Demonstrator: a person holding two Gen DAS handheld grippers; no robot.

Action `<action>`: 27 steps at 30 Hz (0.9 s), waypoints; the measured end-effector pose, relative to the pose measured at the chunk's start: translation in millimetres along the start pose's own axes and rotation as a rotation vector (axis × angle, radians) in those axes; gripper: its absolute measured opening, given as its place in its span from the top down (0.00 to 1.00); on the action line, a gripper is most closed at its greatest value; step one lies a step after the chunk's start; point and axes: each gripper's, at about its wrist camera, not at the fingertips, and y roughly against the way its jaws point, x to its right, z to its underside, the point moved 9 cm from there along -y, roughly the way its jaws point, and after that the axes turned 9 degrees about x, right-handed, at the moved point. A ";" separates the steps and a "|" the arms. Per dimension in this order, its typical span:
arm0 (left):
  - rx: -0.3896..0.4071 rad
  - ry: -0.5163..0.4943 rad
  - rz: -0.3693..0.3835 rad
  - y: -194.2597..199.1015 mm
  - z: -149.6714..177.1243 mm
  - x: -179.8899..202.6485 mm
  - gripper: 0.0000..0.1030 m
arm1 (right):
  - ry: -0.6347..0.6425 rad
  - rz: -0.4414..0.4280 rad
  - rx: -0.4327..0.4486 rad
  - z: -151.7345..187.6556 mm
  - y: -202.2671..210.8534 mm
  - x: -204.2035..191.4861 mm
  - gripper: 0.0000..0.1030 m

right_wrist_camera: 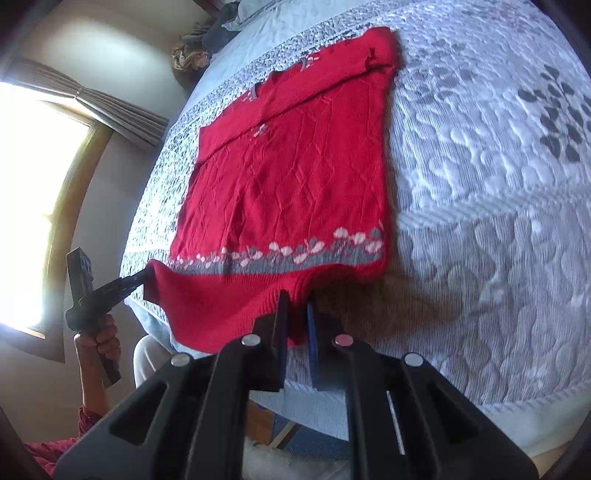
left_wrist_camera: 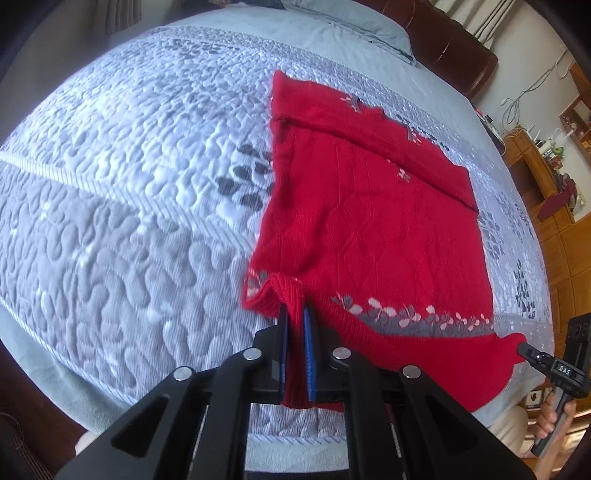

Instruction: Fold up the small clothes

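Left gripper (left_wrist_camera: 295, 314): jaws pressed together on a bunched fold of the hem of the red sweater (left_wrist_camera: 369, 221), the ribbed knit hanging down between the blue pads (left_wrist_camera: 308, 354). Right gripper (right_wrist_camera: 297, 302): jaws likewise pinching the ribbed hem near the sweater's other lower corner. In each wrist view the opposite gripper appears at the far hem corner, held in a hand (right_wrist_camera: 101, 338). Between the two grips the hem is raised off the quilt (left_wrist_camera: 129, 184) and overhangs the near edge of the bed. The rest of the sweater lies flat on the quilt, its grey-and-pink flower band just above the hem, its sleeves folded across the top, toward the pillow (left_wrist_camera: 351, 22) at the headboard end.
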 end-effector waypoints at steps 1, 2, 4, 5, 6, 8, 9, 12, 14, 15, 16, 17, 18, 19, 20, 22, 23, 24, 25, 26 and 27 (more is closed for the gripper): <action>0.005 0.001 -0.001 -1.9 -5.3 0.2 0.93 | 0.004 0.003 0.001 -4.8 -1.7 -0.1 0.92; 0.007 0.003 -0.002 -4.1 -9.1 -0.4 0.93 | 0.009 0.007 0.002 -10.1 -3.4 -0.4 0.92; 0.011 0.007 -0.005 -9.2 -19.5 -0.8 0.93 | 0.009 0.009 0.005 -23.7 -8.1 -0.6 0.92; 0.013 0.009 -0.008 -11.7 -23.4 -0.6 0.93 | 0.007 0.008 0.005 -30.8 -10.0 0.6 0.92; 0.015 0.011 -0.012 -15.5 -29.2 -0.8 0.93 | 0.005 0.011 0.004 -38.2 -10.6 4.3 0.92; 0.013 0.023 -0.021 -23.5 -39.5 -2.1 0.93 | -0.003 0.019 -0.002 -49.6 -17.6 6.2 0.92; 0.012 0.030 -0.026 -28.8 -45.5 -3.5 0.93 | -0.011 0.020 -0.006 -59.4 -24.5 7.2 0.92; 0.009 0.045 -0.046 -44.6 -63.6 -7.2 0.93 | -0.033 0.023 -0.012 -81.8 -37.8 12.0 0.92; 0.015 0.038 -0.080 -56.8 -79.1 -9.5 0.95 | -0.051 0.025 -0.017 -100.3 -49.0 16.1 0.92; 0.015 0.033 -0.091 -61.5 -84.4 -9.9 0.95 | -0.057 0.026 -0.023 -107.3 -53.9 17.8 0.92; 0.015 0.031 -0.101 -69.1 -92.6 -10.3 0.96 | -0.060 0.029 -0.032 -116.5 -60.9 19.9 0.92; 0.015 0.029 -0.112 -74.3 -97.9 -11.3 0.98 | -0.062 0.035 -0.039 -122.1 -66.3 22.2 0.92; 0.016 0.024 -0.130 -81.6 -105.4 -12.8 0.98 | -0.067 0.046 -0.050 -129.4 -74.4 26.2 0.92; 0.017 0.021 -0.147 -88.4 -111.8 -14.7 0.98 | -0.073 0.050 -0.056 -133.2 -79.5 28.7 0.92; 0.014 0.022 -0.157 -93.8 -115.8 -16.6 0.98 | -0.083 0.056 -0.063 -136.7 -85.0 32.5 0.92; 0.002 0.025 -0.160 -104.6 -122.5 -17.8 0.98 | -0.109 0.071 -0.080 -141.8 -97.6 42.0 0.92; -0.004 0.020 -0.162 -110.2 -125.2 -18.1 0.98 | -0.126 0.081 -0.093 -142.0 -102.7 47.3 0.91; -0.006 0.013 -0.168 -113.6 -126.8 -18.8 0.98 | -0.142 0.101 -0.104 -141.3 -107.3 53.0 0.88; -0.009 0.003 -0.173 -115.9 -127.8 -18.8 0.98 | -0.144 0.134 -0.106 -141.1 -109.4 60.0 0.80; -0.014 -0.011 -0.172 -117.4 -127.9 -18.9 0.97 | -0.132 0.147 -0.104 -140.1 -109.3 62.6 0.69; -0.019 -0.020 -0.162 -117.3 -127.3 -19.2 0.95 | -0.117 0.154 -0.100 -139.4 -108.2 63.9 0.65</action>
